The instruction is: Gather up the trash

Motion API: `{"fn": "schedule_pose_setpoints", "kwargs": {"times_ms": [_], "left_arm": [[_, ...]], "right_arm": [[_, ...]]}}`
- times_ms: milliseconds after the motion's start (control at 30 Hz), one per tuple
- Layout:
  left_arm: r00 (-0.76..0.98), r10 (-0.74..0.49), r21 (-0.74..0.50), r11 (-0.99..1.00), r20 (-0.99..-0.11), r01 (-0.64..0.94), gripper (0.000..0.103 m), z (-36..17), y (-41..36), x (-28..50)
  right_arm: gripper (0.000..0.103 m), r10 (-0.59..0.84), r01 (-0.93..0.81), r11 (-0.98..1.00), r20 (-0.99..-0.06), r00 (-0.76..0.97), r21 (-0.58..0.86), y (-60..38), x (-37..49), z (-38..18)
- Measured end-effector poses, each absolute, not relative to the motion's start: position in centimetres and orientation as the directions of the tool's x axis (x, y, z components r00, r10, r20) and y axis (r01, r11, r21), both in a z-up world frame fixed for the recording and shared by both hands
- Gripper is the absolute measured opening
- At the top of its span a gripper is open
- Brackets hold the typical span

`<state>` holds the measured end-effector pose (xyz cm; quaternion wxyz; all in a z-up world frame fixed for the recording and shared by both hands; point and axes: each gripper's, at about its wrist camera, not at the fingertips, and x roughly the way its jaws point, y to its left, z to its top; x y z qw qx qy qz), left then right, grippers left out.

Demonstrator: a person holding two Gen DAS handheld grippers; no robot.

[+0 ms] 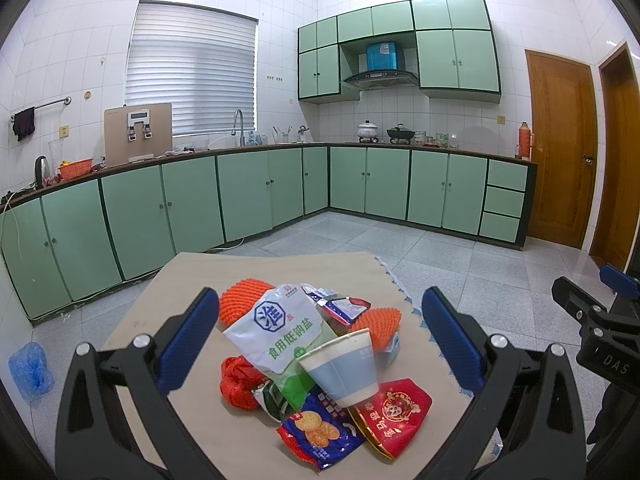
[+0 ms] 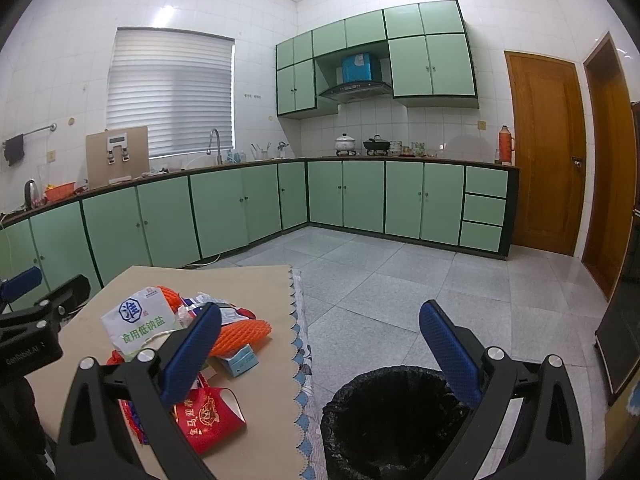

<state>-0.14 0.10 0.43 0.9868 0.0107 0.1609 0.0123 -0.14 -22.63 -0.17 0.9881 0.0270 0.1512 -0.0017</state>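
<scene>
A pile of trash lies on a beige table (image 1: 192, 432): a white and green salt bag (image 1: 280, 332), a paper cup (image 1: 344, 368) on its side, a red packet (image 1: 396, 412), a biscuit wrapper (image 1: 320, 436), orange foam nets (image 1: 240, 300) and a red plastic bag (image 1: 236, 384). My left gripper (image 1: 320, 336) is open and empty, its blue fingers either side of the pile, above it. My right gripper (image 2: 320, 344) is open and empty, past the table's right edge, above a bin with a black liner (image 2: 392, 420). The salt bag (image 2: 136, 320) and the red packet (image 2: 208, 416) show at its left.
The table's scalloped cloth edge (image 2: 298, 344) runs beside the bin. Green kitchen cabinets (image 1: 192, 200) line the far walls. A blue plastic bag (image 1: 30, 368) lies on the tiled floor at left. Wooden doors (image 2: 544, 152) stand at right.
</scene>
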Motion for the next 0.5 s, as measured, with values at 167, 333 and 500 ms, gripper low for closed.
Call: {"fn": "schedule_pose_setpoints", "kwargs": {"times_ms": [167, 333, 500], "left_arm": [[0.948, 0.028, 0.025, 0.999, -0.317, -0.021, 0.098, 0.42, 0.13, -0.13], [0.948, 0.028, 0.025, 0.999, -0.317, -0.021, 0.098, 0.42, 0.11, -0.13], [0.948, 0.027, 0.025, 0.999, -0.318, -0.020, 0.098, 0.34, 0.15, -0.14]], "right_arm": [[0.097, 0.003, 0.013, 0.998, -0.298, 0.955, 0.054, -22.64, -0.16, -0.22], [0.097, 0.004, 0.013, 0.999, -0.298, 0.955, 0.053, -22.61, -0.17, -0.21], [0.097, 0.004, 0.013, 0.998, -0.299, 0.954, 0.056, -22.63, -0.16, -0.21]]}}
